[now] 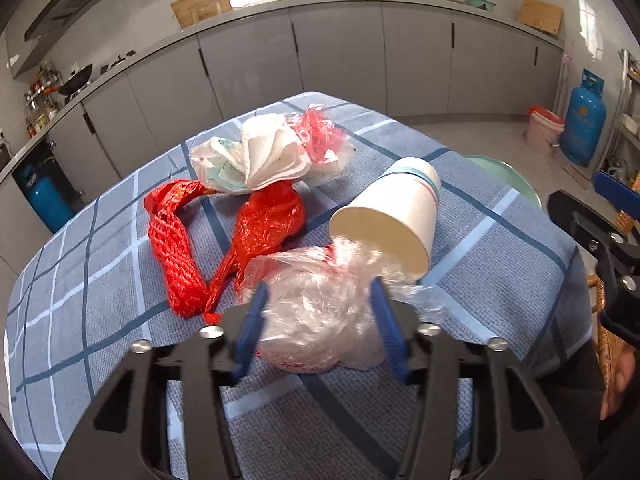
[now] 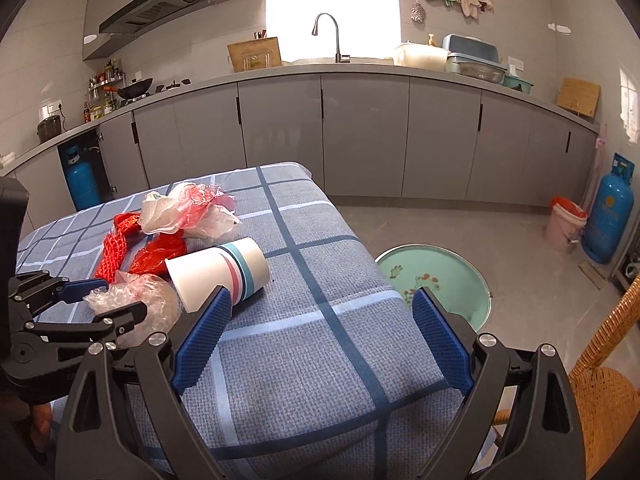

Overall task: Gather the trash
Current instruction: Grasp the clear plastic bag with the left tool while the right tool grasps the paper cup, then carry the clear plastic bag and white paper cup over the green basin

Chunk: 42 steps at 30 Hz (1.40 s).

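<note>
A crumpled clear plastic bag (image 1: pixel 320 312) lies on the blue checked tablecloth (image 1: pixel 480 248), and my left gripper (image 1: pixel 320 296) is shut on it, a blue pad pressed into each side. In the right wrist view the same left gripper (image 2: pixel 120 300) clamps the bag (image 2: pixel 152 300) at the left. A white paper cup (image 1: pixel 392 212) with coloured stripes lies on its side just beyond. Further back are a red mesh net (image 1: pixel 172 248), a red plastic bag (image 1: pixel 268 220), a white wad (image 1: pixel 264 152) and pink film (image 1: pixel 320 132). My right gripper (image 2: pixel 322 300) stands open over bare cloth, right of the cup (image 2: pixel 220 268).
The table's right edge (image 2: pixel 360 240) drops to the floor, where a green basin (image 2: pixel 436 276) stands. A wicker chair (image 2: pixel 600 380) is at the near right. A pink bucket (image 2: pixel 564 224) and a blue gas cylinder (image 2: pixel 608 220) stand by the cabinets.
</note>
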Motion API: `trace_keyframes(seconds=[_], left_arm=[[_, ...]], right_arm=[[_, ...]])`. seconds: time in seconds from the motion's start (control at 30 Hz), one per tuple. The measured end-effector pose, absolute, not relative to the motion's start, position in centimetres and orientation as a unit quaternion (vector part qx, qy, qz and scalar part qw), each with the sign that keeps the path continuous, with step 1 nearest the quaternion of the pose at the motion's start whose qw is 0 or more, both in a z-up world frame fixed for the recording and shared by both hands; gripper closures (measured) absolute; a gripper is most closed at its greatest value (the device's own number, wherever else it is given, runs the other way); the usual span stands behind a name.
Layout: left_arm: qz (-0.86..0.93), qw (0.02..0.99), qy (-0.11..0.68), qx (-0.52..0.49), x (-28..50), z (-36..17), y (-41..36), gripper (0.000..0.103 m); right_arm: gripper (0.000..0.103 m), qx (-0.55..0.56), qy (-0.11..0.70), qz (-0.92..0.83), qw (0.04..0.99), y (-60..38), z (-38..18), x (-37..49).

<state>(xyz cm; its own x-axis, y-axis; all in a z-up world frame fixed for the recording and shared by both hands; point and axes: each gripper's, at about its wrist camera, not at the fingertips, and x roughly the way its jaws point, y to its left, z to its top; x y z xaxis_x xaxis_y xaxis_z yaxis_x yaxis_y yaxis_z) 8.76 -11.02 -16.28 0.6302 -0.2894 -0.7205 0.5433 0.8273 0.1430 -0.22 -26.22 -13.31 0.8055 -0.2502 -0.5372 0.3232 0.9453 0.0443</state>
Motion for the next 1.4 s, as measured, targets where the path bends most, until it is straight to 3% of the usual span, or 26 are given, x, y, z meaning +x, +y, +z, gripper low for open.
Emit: trace_keyframes(seconds=[0.17,0.5,0.73,0.9,0.97,1.03,1.07,1.13,1.2,1.4], left_arm=[[-0.249,0.883,0.36,0.172,8.3,-15.7,-10.1,0.09],[-0.183,0.93,0.276,0.162,8.5,-10.3,-5.7,0.091],[-0.154,0.931,0.306,0.127,12.7,-11.1,-4.0,0.091],[-0.153,0.93,0.315,0.11,14.2,-11.3,-3.4,0.091],[-0.154,0.931,0.314,0.109,14.5,-11.3,-3.6,0.091],[-0.154,0.93,0.316,0.107,14.7,-11.4,-3.6,0.091],[-0.153,0.93,0.316,0.107,14.8,-11.5,-3.6,0.091],[-0.152,0.93,0.317,0.105,15.0,-11.4,-3.6,0.091],[-0.152,0.932,0.313,0.104,14.8,-11.1,-3.6,0.091],[-0.157,0.935,0.3,0.107,14.2,-10.0,-4.3,0.091]], right_arm=[[0.012,0.063,0.28,-0.141,0.948,-25.6,-13.6,0.3],[0.012,0.036,0.283,-0.102,0.953,-22.8,-13.1,3.2],[0.016,-0.005,0.299,-0.066,0.952,-19.5,-13.9,6.5],[0.027,-0.023,0.315,-0.058,0.947,-18.1,-15.1,7.9],[0.041,-0.029,0.322,-0.058,0.945,-18.0,-15.7,8.2],[0.071,-0.029,0.334,-0.057,0.941,-18.2,-16.2,8.5],[0.074,-0.029,0.332,-0.058,0.941,-18.3,-16.2,8.4],[0.091,-0.03,0.329,-0.061,0.942,-18.4,-16.1,8.0],[0.097,-0.03,0.324,-0.06,0.944,-18.4,-15.9,7.6],[0.098,-0.027,0.312,-0.059,0.948,-18.7,-15.0,6.6]])
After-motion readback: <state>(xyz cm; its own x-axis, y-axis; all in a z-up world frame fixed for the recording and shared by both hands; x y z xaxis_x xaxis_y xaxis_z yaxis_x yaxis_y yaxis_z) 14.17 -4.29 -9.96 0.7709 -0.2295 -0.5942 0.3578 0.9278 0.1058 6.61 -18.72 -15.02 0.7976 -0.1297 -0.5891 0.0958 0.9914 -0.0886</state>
